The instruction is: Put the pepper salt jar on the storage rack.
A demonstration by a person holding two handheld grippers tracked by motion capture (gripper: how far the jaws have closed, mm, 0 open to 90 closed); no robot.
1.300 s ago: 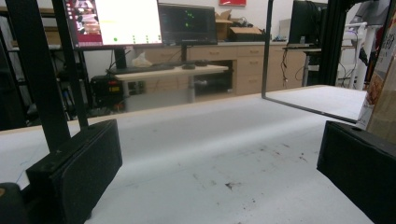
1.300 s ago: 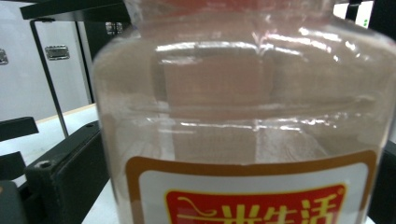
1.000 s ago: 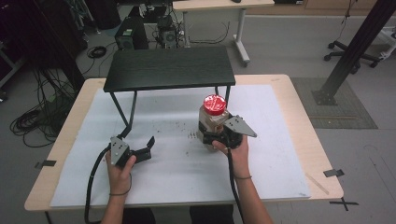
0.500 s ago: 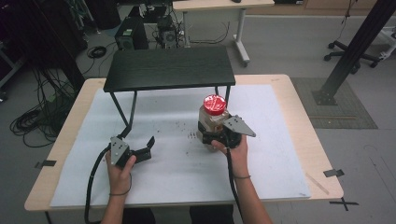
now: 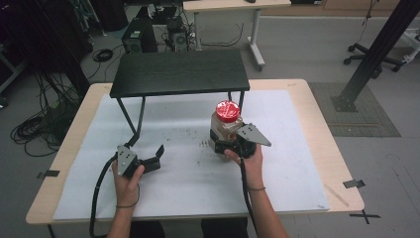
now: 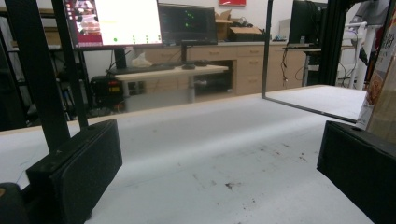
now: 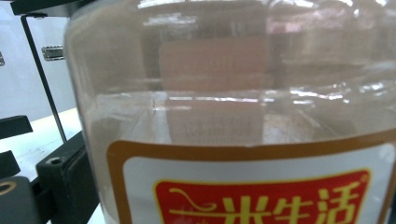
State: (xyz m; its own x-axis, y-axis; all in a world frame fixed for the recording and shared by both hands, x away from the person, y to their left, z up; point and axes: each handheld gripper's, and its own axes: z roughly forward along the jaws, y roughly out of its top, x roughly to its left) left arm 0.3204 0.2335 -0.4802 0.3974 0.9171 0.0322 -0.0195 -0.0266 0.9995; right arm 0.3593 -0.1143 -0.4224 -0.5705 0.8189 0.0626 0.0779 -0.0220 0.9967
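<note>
Clear plastic red-lidded jar (image 5: 227, 126): we judge it light, slippery; right gripper (image 5: 229, 144) clamps its body, left gripper (image 5: 148, 161) wide, empty.

High view looks down, forward over table (image 5: 302, 163). Left gripper view skims low across tabletop, facing far desks. Right gripper view presses against jar (image 7: 233, 116), shared, centre frame, overhead.
</note>
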